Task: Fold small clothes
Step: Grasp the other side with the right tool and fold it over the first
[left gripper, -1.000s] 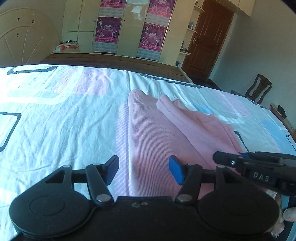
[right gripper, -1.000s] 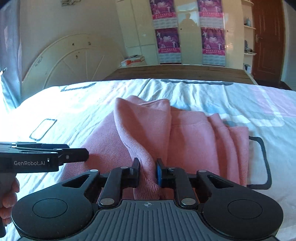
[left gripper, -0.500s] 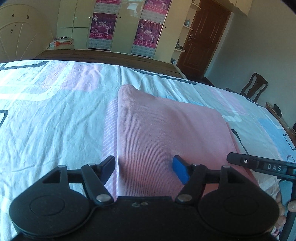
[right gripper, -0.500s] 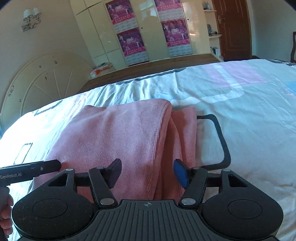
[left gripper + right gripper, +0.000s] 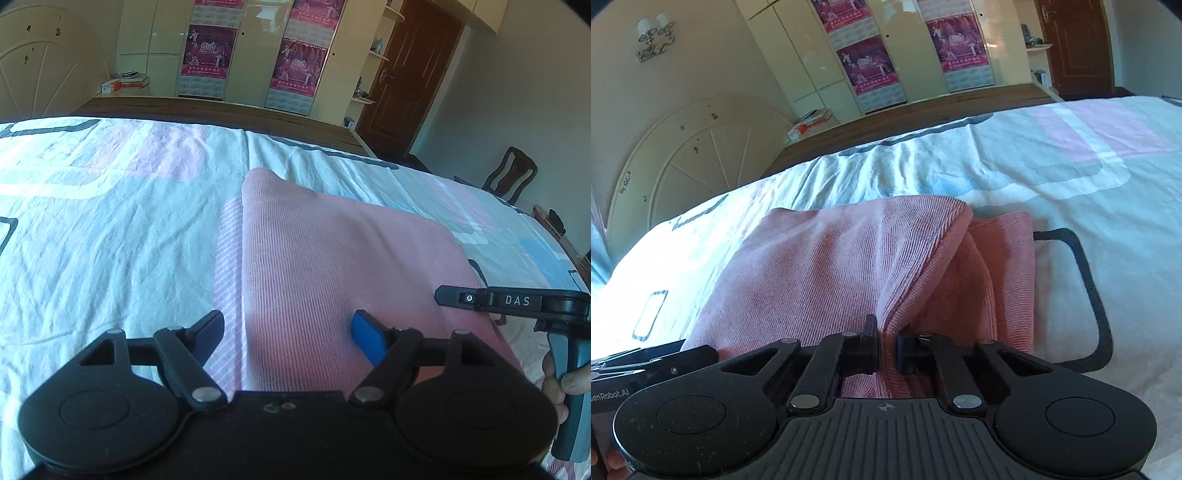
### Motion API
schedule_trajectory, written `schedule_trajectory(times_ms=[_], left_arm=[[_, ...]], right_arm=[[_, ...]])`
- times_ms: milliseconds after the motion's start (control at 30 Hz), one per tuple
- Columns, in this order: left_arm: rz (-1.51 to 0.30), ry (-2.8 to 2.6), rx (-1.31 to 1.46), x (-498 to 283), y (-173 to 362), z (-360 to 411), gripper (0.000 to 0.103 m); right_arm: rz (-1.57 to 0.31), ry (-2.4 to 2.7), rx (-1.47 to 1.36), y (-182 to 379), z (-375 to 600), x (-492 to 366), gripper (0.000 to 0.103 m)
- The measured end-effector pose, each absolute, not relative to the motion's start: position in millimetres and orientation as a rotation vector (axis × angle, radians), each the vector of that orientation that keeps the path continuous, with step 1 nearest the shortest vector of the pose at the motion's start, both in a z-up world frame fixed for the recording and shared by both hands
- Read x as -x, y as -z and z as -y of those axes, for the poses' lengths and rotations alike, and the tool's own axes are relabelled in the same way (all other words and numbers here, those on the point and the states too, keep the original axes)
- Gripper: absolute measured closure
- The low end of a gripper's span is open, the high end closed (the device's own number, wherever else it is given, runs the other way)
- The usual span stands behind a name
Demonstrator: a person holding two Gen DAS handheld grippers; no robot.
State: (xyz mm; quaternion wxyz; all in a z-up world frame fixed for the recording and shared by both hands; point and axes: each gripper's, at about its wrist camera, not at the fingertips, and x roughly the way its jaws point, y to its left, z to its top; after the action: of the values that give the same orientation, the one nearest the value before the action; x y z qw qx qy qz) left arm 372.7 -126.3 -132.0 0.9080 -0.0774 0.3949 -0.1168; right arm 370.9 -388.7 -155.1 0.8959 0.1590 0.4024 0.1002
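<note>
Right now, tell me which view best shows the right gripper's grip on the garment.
Right wrist view: the right gripper is shut on a pinched ridge of the pink garment. Left wrist view shows only its side, the grip hidden.

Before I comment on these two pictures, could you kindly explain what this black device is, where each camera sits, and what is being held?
No robot arm here: a person holds a two-finger gripper in each hand, with a fisheye camera on each looking along its fingers. The left view shows the left gripper open over a pink garment lying on the patterned bedsheet. The right view shows the right gripper pinching a raised fold of that garment.
</note>
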Motion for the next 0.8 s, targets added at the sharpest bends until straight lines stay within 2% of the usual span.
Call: schedule_trajectory(times_ms=[267,500,600,667,800], left_arm=[[-0.792,0.289,0.181,-374,120,140,0.029],[-0.861,0.29,0.164,-371,142,153,0.026],[-0.876,0.281,0.191,-371,141,147,0.025],[-0.882,0.283,0.195,-369,140,145,0.025],[-0.887,0.294,0.207,-355,141,136,0.025]], right_arm=[[-0.75,-0.127,-0.194,126,407,-353,0.095],[-0.834,-0.068,-0.233,151,424,-353,0.094],[-0.817,-0.054,-0.279,139,427,-343,0.079],[-0.806,-0.063,-0.339,129,434,-328,0.062],[-0.843,-0.102,-0.362,123,430,-292,0.061]])
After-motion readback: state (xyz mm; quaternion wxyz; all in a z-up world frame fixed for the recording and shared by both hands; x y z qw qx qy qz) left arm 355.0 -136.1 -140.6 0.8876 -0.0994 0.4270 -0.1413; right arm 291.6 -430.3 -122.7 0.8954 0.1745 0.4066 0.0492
